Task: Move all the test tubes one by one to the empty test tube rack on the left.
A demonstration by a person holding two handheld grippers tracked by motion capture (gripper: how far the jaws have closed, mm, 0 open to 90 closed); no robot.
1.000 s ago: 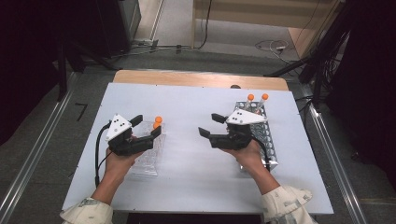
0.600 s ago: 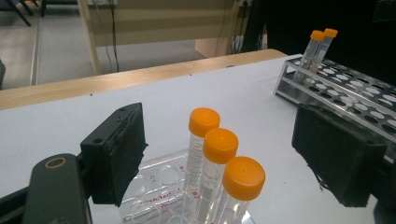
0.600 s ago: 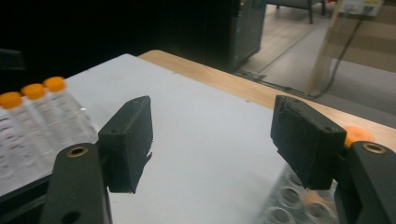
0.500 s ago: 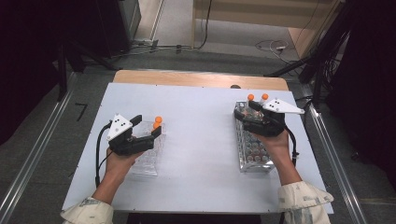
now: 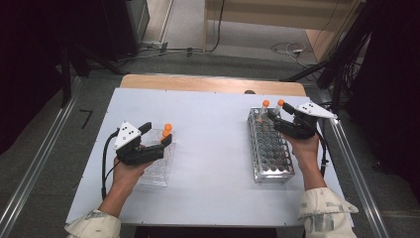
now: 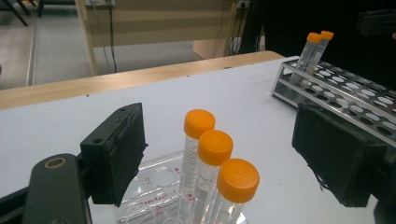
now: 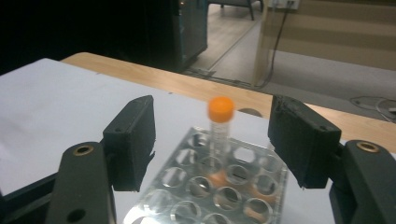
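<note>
Left gripper view: three orange-capped tubes (image 6: pixel 212 184) between open left hand-held gripper (image 6: pixel 233 161); right open.

High view overhead, facing forward-down; gripper views low, close; all share metal rack (image 5: pixel 270 148).

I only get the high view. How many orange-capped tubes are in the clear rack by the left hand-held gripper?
Observer: Three orange-capped tubes stand in a row in the clear rack.
Operator: Is the left hand-held gripper squeezing them?
Observer: No. The left hand-held gripper is open, and its pads are clear of the tubes on both sides.
Operator: What about the right one?
Observer: The right hand-held gripper has just been closing its jaws. One tube stands between them in the metal rack, but the pads aren't touching it.
</note>
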